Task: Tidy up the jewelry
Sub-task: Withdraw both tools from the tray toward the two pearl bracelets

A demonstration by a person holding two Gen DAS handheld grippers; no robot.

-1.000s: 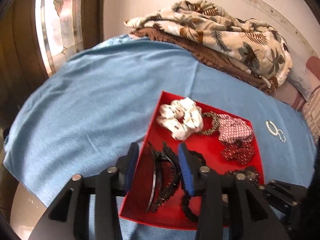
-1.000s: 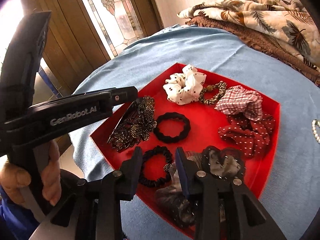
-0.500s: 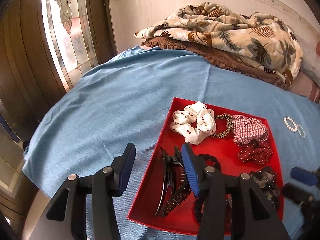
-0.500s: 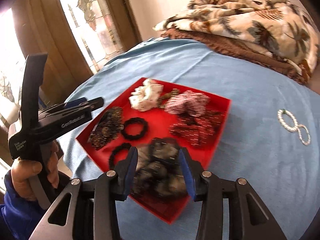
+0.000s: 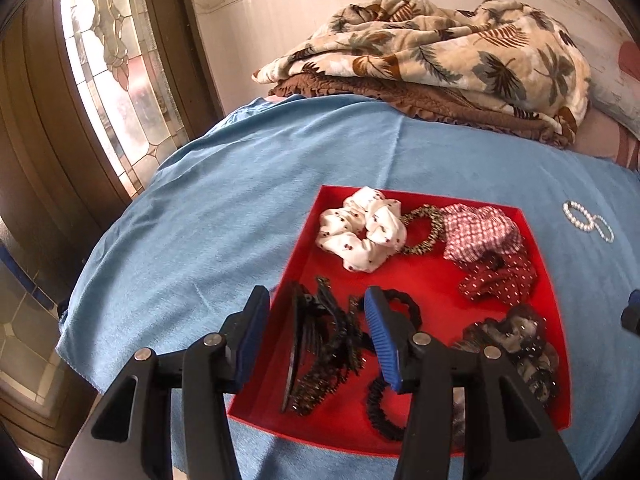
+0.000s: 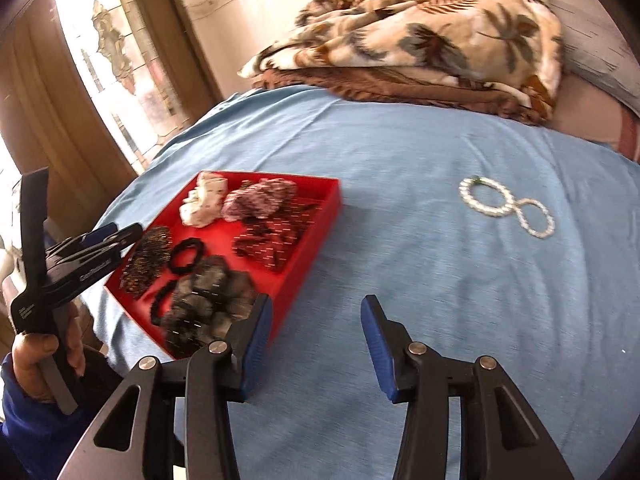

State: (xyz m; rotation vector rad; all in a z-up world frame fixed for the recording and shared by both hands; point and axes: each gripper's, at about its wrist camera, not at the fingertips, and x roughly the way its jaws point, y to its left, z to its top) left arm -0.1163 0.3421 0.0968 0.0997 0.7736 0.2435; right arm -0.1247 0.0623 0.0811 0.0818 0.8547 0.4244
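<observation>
A red tray (image 5: 540, 240) (image 6: 316, 224) on the blue cloth holds several scrunchies, black hair ties and a dark beaded hair claw (image 5: 320, 344). Two white pearl bracelets (image 6: 504, 206) (image 5: 586, 220) lie on the cloth to the right of the tray. My left gripper (image 5: 316, 336) is open and empty, hovering over the tray's near left corner with the claw below it. My right gripper (image 6: 316, 344) is open and empty over bare cloth, right of the tray and short of the bracelets. The left gripper also shows in the right wrist view (image 6: 100, 236).
A folded leaf-print blanket (image 5: 432, 56) on a brown one lies at the back of the bed. A stained-glass door (image 5: 116, 76) stands at the left. The blue cloth (image 6: 400, 152) drops off at its left and near edges.
My right gripper has swung right, from over the tray's grey scrunchie to the bare cloth toward the bracelets. My left gripper has drawn back a little from the tray, still open.
</observation>
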